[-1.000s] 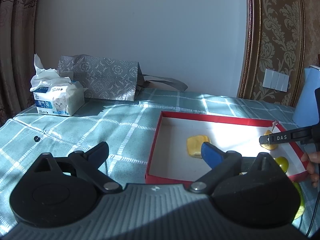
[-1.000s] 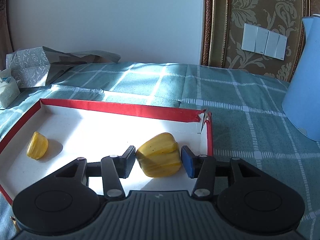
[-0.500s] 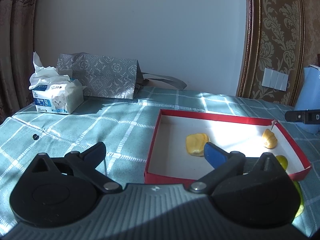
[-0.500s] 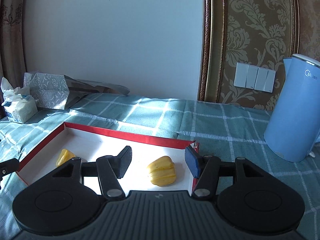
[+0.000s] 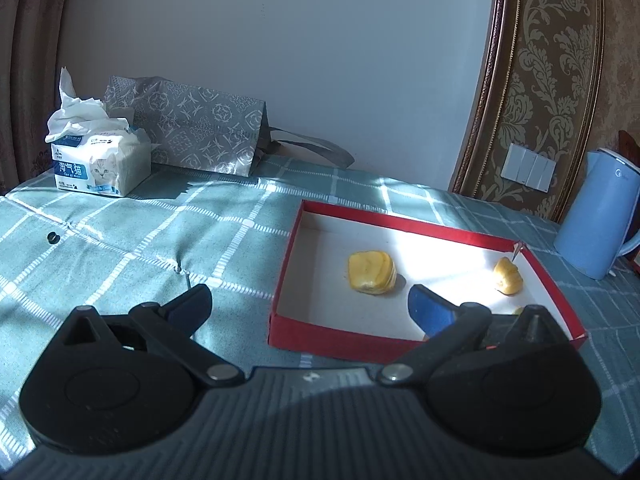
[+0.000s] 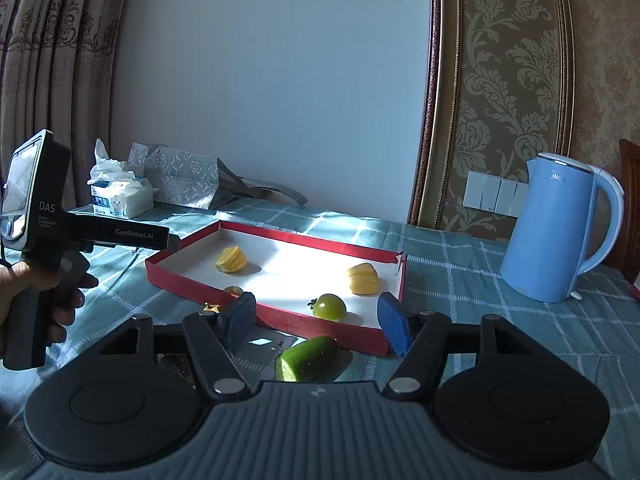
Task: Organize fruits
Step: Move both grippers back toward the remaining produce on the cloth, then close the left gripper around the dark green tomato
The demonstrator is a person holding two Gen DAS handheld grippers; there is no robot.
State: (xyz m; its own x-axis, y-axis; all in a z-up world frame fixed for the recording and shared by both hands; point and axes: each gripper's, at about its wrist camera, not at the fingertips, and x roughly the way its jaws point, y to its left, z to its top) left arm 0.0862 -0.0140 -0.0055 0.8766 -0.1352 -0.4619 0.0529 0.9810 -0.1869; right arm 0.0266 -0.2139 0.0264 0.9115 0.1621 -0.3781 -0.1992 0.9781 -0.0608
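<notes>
A red box with a white floor (image 6: 280,318) (image 5: 282,280) lies on the checked tablecloth. In it are two yellow fruit pieces (image 6: 232,260) (image 6: 363,279), also in the left wrist view (image 5: 371,272) (image 5: 508,277), and a green tomato (image 6: 329,306). A cut cucumber piece (image 6: 308,358) lies outside the box's near wall, between my right gripper's fingers. A small yellow piece (image 6: 233,290) lies beside the box's near left wall. My right gripper (image 6: 316,320) is open and empty, back from the box. My left gripper (image 5: 308,300) is open and empty, over the box's left wall; its body shows in the right wrist view (image 6: 120,236).
A blue kettle (image 6: 556,232) stands right of the box. A tissue pack (image 5: 98,164) and a grey patterned bag (image 5: 192,136) stand at the back left by the wall. A small black item (image 5: 51,237) lies on the cloth at left.
My right gripper let go of the yellow piece in the box's right corner and pulled back and up, out of the box. The left gripper barely moved.
</notes>
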